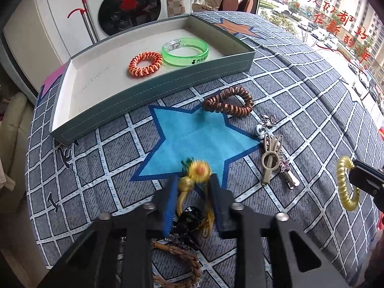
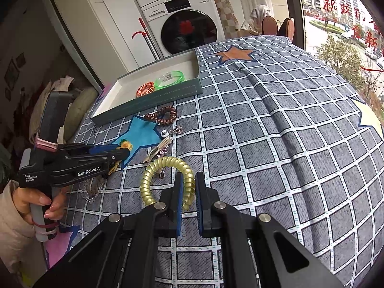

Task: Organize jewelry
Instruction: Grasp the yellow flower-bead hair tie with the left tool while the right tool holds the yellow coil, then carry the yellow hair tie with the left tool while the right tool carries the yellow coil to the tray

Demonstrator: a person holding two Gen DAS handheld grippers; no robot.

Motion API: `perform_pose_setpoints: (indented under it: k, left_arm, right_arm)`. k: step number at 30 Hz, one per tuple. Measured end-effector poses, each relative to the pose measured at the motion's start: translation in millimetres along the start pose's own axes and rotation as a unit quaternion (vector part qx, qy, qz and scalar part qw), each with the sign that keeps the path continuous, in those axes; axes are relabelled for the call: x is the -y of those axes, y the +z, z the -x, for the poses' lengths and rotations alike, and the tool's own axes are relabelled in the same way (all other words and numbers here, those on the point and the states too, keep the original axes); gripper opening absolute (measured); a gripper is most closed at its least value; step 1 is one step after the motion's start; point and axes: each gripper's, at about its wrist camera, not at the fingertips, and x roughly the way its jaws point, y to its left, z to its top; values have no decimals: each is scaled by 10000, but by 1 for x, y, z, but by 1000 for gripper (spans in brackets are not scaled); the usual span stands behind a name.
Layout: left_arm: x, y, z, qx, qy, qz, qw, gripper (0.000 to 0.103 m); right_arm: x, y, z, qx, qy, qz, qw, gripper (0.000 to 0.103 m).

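One yellow hair tie (image 1: 195, 171) between the left claw's (image 1: 193, 187) pads

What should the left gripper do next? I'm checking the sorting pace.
Probably lift and carry toward the tray. The left gripper has closed around the yellow hair tie, and the tray already holds the orange coil tie and the green bangle.

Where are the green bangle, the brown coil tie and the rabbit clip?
green bangle (image 1: 201, 54): left wrist view, front of its band.
brown coil tie (image 1: 236, 110): left wrist view, lower coils.
rabbit clip (image 1: 270, 162): left wrist view, its ring-shaped middle.
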Motion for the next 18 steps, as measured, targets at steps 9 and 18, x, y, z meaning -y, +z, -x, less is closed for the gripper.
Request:
perform_pose_setpoints:
  k: [9, 18]
  left_arm:
    - [-16, 1, 19, 444, -66, 407, 9982, 33]
    - [-37, 8, 70, 1141, -242, 779, 9901, 33]
  right_arm:
    - [-2, 10, 6, 69, -5, -2, 10000, 10]
    - [-14, 46, 9, 156, 105, 130, 9997, 10]
